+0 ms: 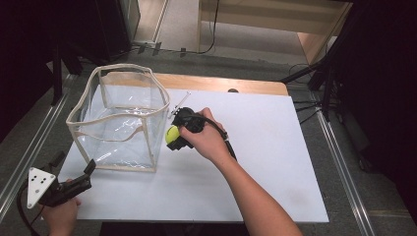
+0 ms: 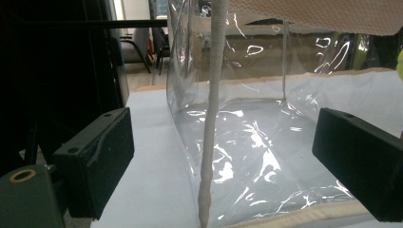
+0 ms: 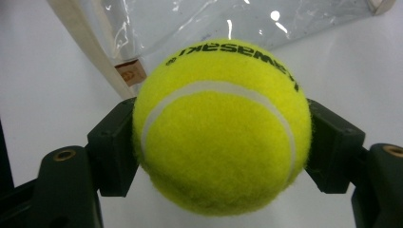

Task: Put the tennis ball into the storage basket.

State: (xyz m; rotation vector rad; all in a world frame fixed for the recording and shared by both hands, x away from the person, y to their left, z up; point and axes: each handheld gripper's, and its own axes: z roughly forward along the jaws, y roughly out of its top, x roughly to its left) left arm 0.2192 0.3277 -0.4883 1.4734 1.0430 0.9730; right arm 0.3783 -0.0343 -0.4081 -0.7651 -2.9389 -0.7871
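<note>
high view: right gripper (image 1: 173, 138) sits over the white board (image 1: 275, 147), just beside the right wall of the clear bag (image 1: 120, 118), jaws clamped on a tennis ball (image 1: 172, 134). the ball is off the board, level with the lower half of the bag's wall, outside the bag. the bag stands upright on the left part of the board, top open, cream trim along its rim and edges.

right gripper view: the tennis ball (image 3: 221, 126) fills the gap between the two black jaws, one pad pressed on each side. yellow felt, white seam, black lettering on top. behind it, a cream-edged corner of the bag (image 3: 102, 52) and white board.

left gripper view: jaws stand wide apart, nothing between the pads. they face the near corner of the bag (image 2: 247, 142); the cream corner seam runs up the middle of the view.

high view: left gripper (image 1: 86, 173) held by the left hand (image 1: 61, 214) at the board's near-left corner, just short of the bag, not touching it as far as can be told.
</note>
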